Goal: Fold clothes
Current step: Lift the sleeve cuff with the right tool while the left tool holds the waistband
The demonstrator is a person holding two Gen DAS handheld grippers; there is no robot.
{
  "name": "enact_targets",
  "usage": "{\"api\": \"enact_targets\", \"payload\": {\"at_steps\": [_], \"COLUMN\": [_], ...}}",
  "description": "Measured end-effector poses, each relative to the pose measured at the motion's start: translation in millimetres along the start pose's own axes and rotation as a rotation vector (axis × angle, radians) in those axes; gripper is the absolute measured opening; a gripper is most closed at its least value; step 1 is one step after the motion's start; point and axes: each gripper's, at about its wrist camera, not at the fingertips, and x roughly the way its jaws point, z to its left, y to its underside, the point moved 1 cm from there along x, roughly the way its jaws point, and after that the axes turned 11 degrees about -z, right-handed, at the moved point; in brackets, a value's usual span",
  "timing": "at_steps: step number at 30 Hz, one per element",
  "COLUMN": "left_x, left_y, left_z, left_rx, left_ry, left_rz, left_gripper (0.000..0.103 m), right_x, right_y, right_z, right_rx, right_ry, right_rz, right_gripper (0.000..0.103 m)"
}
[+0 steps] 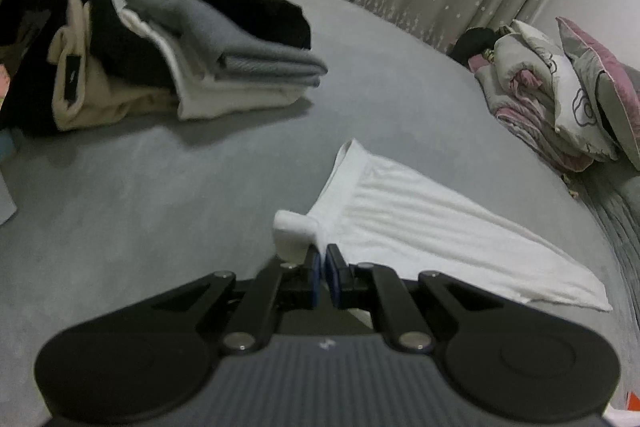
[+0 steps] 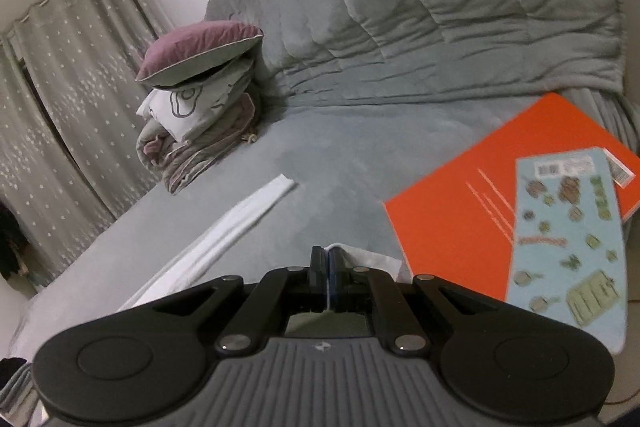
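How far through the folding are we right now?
Done: a stack of folded clothes sits on the bed. In hand: the white garment, partly folded, pinched by the left gripper and the right gripper, jaws shut on its edge. Left: finishing this fold; nothing else unfolded is clearly visible.

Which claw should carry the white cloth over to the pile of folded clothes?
Probably the left gripper. It pinches the white garment, and the folded stack lies in its view. The right gripper also pinches white cloth but faces the orange folder.

White ribbed garment (image 1: 420,227), partly folded, stretched flat across grey bed, near corners lifted
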Motion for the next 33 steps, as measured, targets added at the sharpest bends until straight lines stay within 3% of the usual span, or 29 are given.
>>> {"api": "enact_targets", "payload": {"at_steps": [20,33], "left_x": [50.6,82.3], "left_y": [-25.8,-31.6], "left_z": [-25.2,-29.0], "left_rx": [0.028,0.034], "left_ry": [-0.04,-0.065], "left_rz": [0.0,0.016], "left_gripper": [0.005,0.005], "right_x": [112.5,181.3], "right_y": [-34.5,-25.0], "right_z": [78.2,102.2], "right_rx": [-0.149,-0.2], "right_ry": [0.018,0.035], "right_rz": [-0.028,-0.01], "right_gripper": [0.005,0.005]}}
